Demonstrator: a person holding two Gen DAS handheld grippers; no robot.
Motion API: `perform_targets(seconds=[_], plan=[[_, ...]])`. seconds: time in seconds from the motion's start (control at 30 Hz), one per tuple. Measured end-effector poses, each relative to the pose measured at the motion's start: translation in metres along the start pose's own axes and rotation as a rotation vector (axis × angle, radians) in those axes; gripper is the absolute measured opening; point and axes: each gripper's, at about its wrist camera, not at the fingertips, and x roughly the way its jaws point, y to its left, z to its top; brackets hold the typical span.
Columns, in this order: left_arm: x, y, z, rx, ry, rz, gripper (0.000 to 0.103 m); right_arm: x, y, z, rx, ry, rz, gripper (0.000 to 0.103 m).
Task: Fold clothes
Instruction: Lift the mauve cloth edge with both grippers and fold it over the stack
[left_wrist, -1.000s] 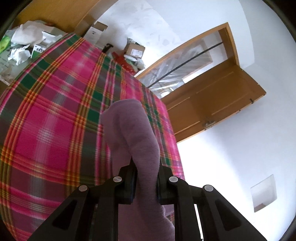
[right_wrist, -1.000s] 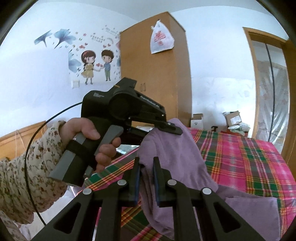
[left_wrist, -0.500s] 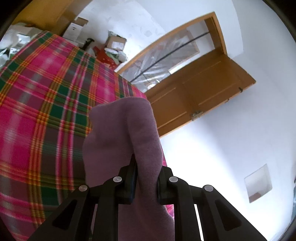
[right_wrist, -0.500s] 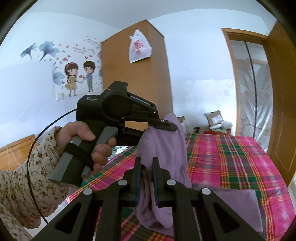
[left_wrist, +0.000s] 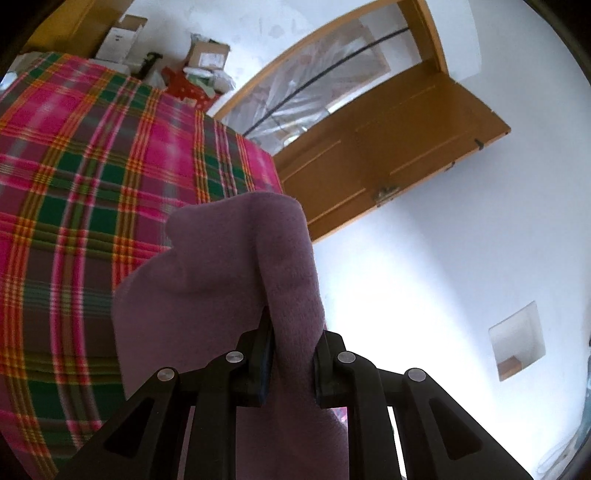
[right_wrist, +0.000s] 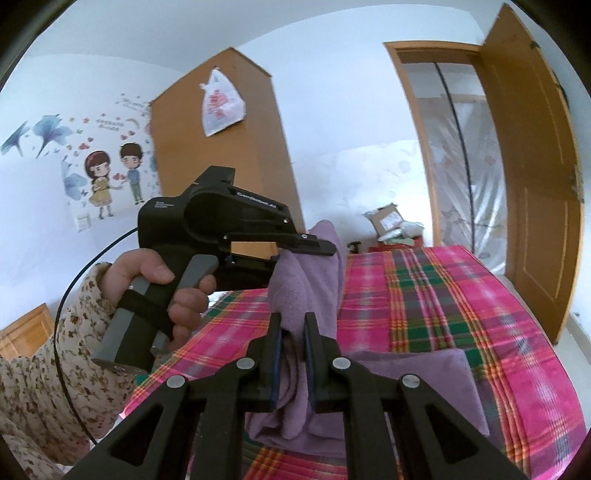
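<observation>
Above the pink, green and yellow plaid bedspread (right_wrist: 443, 295), both grippers pinch the same soft mauve fleece garment (right_wrist: 306, 280). Left wrist view: the left gripper (left_wrist: 293, 354) has its black jaws clamped on a bunched fold of the garment (left_wrist: 229, 266), which rises ahead of the fingers and drapes to the left over the bedspread (left_wrist: 74, 177). Right wrist view: the right gripper (right_wrist: 293, 328) is clenched on another fold of the garment; beyond it the left gripper (right_wrist: 325, 249), held by a hand (right_wrist: 166, 291) in a floral sleeve (right_wrist: 48, 387), grips the cloth higher up. The lower part of the garment lies flat on the bedspread to the right. Background: an open wooden door (right_wrist: 535, 184), a tall wooden wardrobe (right_wrist: 229, 155) with a white plastic bag (right_wrist: 221, 107) hanging on it, and cardboard boxes (left_wrist: 208, 55) beside the wall.
</observation>
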Motion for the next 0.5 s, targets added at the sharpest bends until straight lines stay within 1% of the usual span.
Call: perform_targets(seconds=[0.17,0.33,0.5], plan=[[0.027,-0.006,0.001,0.004,0.048,0.004,0.016,-0.001,-0.021,0.0,0.039,0.008,-0.048,0.011],[0.054,-0.009,0.001,-0.005,0.104,0.021,0.016,0.002,-0.045,-0.008,0.099,0.034,-0.096,0.01],[0.082,-0.011,0.001,-0.002,0.154,0.055,0.016,0.004,-0.064,-0.016,0.135,0.059,-0.144,0.01]])
